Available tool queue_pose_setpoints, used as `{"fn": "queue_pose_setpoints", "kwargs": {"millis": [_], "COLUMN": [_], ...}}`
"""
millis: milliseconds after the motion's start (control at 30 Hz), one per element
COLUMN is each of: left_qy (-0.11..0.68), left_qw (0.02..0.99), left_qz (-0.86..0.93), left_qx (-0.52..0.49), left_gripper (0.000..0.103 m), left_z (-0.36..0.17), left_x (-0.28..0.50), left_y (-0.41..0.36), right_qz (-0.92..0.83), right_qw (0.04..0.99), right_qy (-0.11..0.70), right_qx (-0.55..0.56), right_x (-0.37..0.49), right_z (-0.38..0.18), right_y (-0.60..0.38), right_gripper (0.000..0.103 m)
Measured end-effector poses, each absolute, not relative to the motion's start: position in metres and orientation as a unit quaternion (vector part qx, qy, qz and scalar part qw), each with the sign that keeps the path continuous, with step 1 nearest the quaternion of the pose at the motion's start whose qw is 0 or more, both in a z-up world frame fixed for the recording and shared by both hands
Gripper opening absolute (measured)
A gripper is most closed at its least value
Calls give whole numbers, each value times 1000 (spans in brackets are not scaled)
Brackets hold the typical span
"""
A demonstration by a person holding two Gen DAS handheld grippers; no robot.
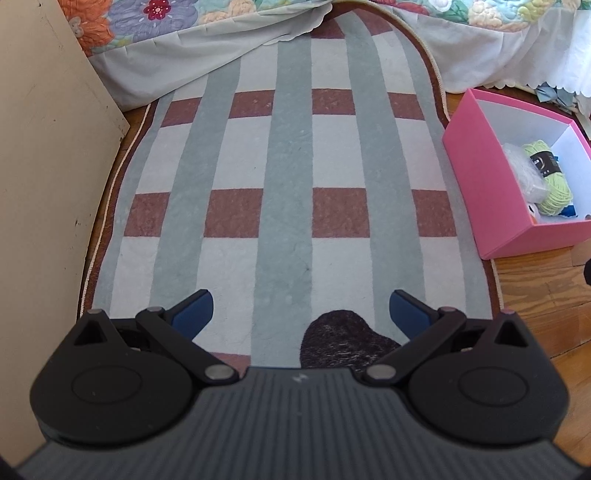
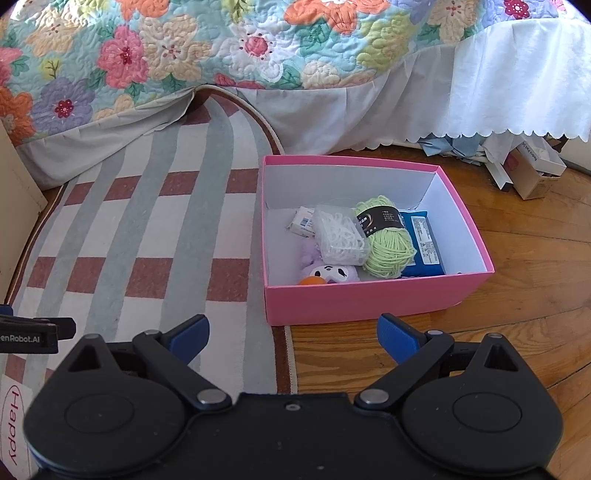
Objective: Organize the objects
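Left wrist view: your left gripper [image 1: 301, 308] is released, jaws spread wide and nothing between the blue pads [image 1: 195, 312]. It is held low and tilted down over the striped rug [image 1: 291, 166], pointing along the rug toward the floral bedspread [image 1: 147, 22] at the far end. A dark heart-shaped patch [image 1: 343, 343] on the rug sits just below the jaws, nearer the right pad. A cream panel [image 1: 48, 147] stands along the left edge. The pink box [image 1: 476, 166] lies well off to the right, partly on the rug's edge, partly on the wooden floor [image 1: 543, 295]; green yarn [image 1: 550, 181] shows inside it.

Right wrist view: your right gripper [image 2: 293, 338] is also released, jaws wide and empty, held above the line where rug [image 2: 147, 229] meets wooden floor [image 2: 406, 350]. It points straight at the near wall of the pink box [image 2: 369, 299], which sits just ahead of the fingertips and apart from them. Inside the box: green yarn [image 2: 388, 247] with a black band, a clear case of white bits [image 2: 341, 238] touching the yarn's left side, a small white packet [image 2: 303, 221] behind the case, a blue packet [image 2: 424, 243] to the yarn's right, and a purple plush toy [image 2: 330, 273] at the near wall. Part of the left gripper [image 2: 29, 334] shows at the left edge, over the rug. The bedspread [image 2: 221, 48] hangs behind the box.
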State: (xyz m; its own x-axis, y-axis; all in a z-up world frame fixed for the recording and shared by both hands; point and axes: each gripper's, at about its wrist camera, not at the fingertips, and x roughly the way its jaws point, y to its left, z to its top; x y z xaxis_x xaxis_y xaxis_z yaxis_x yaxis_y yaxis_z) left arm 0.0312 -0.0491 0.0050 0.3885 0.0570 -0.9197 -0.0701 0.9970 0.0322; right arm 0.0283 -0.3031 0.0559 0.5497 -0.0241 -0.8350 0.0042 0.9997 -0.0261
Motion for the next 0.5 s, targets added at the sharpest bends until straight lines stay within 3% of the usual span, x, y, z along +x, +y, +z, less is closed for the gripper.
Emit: {"fn": "queue_pose_setpoints", "kwargs": {"millis": [500], "left_qy": [554], "left_qw": [832], "left_qz": [36], "left_qx": [-2], "left_gripper": [103], "left_z": [-1], "left_x": [33], "left_y": [-48], "right_qz": [-6], "right_qw": [874], "right_qy": [486], "right_qx": [-21], "right_x": [26], "right_z": [48], "right_y": [-301], "right_gripper": [99]}}
